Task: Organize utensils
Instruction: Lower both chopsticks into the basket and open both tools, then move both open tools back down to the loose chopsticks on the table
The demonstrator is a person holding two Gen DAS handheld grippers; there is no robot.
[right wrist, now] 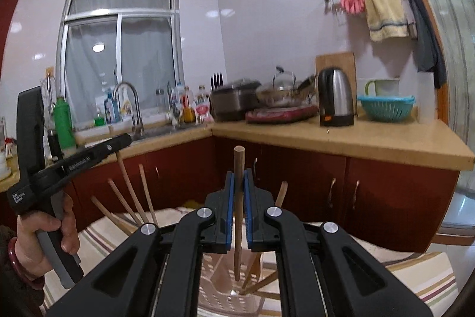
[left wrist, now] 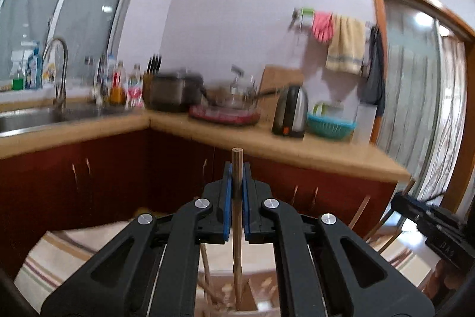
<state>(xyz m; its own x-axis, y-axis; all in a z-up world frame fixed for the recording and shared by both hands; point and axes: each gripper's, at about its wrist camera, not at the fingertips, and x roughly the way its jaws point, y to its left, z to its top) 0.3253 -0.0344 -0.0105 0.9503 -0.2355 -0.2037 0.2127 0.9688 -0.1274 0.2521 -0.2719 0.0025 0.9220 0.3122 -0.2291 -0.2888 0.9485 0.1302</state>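
A light, stiff, slim chopstick (left wrist: 237, 216) is pinched near its top by each claw (left wrist: 237, 168), centre frame; held upright.

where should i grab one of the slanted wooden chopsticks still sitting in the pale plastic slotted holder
Grip the bare upper shaft of a slanted wooden chopstick, coming from above. Its lower end is buried in the pale slotted plastic holder, and neighbouring sticks fan close beside it, so only the top stands free.
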